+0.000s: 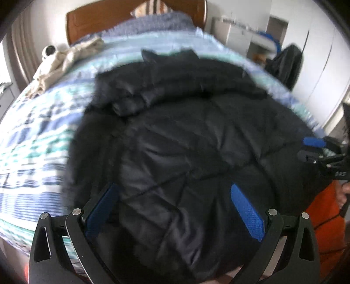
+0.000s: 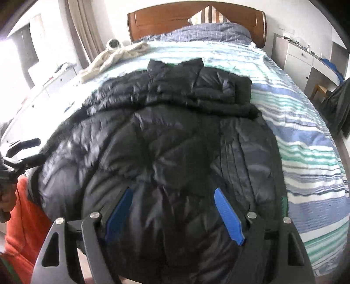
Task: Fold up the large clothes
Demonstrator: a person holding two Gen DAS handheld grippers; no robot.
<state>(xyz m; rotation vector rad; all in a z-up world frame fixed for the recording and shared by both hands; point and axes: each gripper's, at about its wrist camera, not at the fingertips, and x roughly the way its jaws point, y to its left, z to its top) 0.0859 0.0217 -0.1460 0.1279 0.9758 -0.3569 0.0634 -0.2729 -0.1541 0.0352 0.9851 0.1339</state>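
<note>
At the far left of the bed, near its edge, a cream garment [image 2: 113, 60] lies crumpled on the striped bedspread [image 2: 306, 139], with a small round white device [image 2: 113, 43] just behind it (what it is, the view does not tell). Behind the bed stands a brown wooden headboard [image 2: 196, 19], and a striped cushion [image 2: 207, 16] leans against it above a grey-blue checked quilt [image 2: 207, 32].

The black puffer jacket [image 2: 175, 142] lies spread down the middle of the bed, its collar toward the headboard and its hem toward the foot, with a folded-over band of jacket fabric running across its upper part.

The left hand-held gripper [image 1: 175, 207] hangs over the lower left part of the jacket with its blue-padded fingers [image 1: 247, 212] set wide apart; quilted fabric fills the space beneath them, and the pads do not press on it, so it grips nothing. In the right wrist view this same tool shows at the left edge, above an orange sleeve [image 2: 21, 216].

The right hand-held gripper [image 2: 175, 209] is likewise spread wide over the jacket's lower right part, its blue pads [image 2: 227, 216] clear of the cloth and holding nothing.

At the far right, beyond the bed, stand pale cabinets [image 2: 299, 59], and a dark garment [image 2: 336, 109] hangs at the edge.
</note>
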